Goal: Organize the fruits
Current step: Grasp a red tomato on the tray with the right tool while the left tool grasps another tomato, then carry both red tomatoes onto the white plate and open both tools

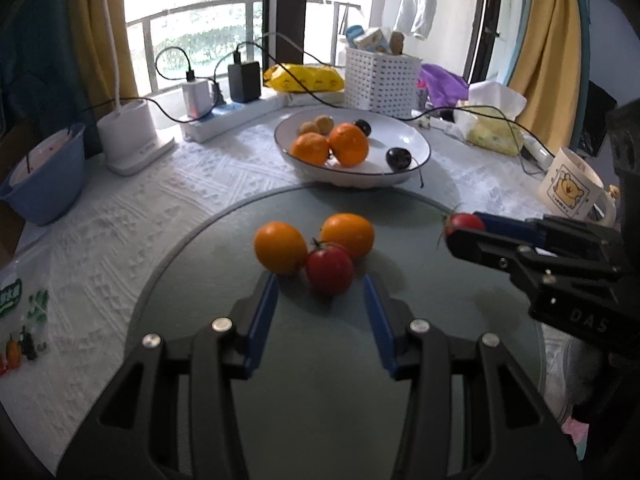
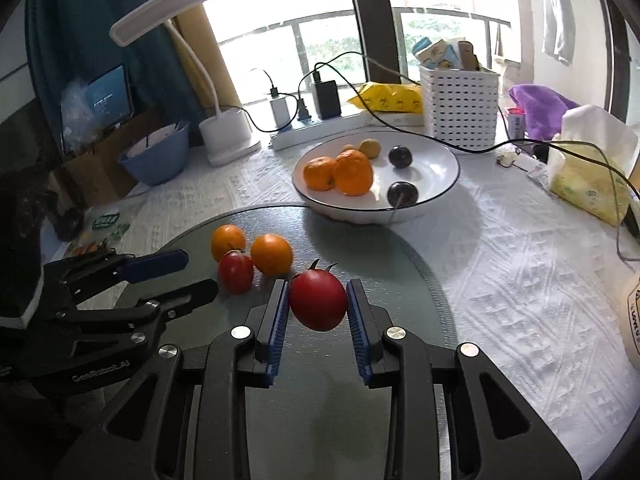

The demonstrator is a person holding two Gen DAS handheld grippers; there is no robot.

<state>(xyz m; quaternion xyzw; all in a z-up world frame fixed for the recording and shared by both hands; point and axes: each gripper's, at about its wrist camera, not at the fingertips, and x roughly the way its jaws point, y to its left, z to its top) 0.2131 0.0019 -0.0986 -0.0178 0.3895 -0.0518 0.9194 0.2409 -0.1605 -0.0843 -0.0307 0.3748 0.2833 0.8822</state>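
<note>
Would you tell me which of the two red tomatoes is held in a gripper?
The red tomato clamped in the right gripper; the other tomato rests on the glass beside two orange fruits.

Each gripper, left gripper [image 1: 320, 280] and right gripper [image 2: 318, 286], is built of black plastic, faced with blue ribbed pads and fastened with silver screws.

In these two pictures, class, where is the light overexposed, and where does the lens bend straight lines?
Left wrist view: the bright window is blown out white and its grey balcony railing bows. Right wrist view: the same glare washes out the panes, and the round white fruit bowl throws a soft shadow toward the camera on the white textured tablecloth.
</note>
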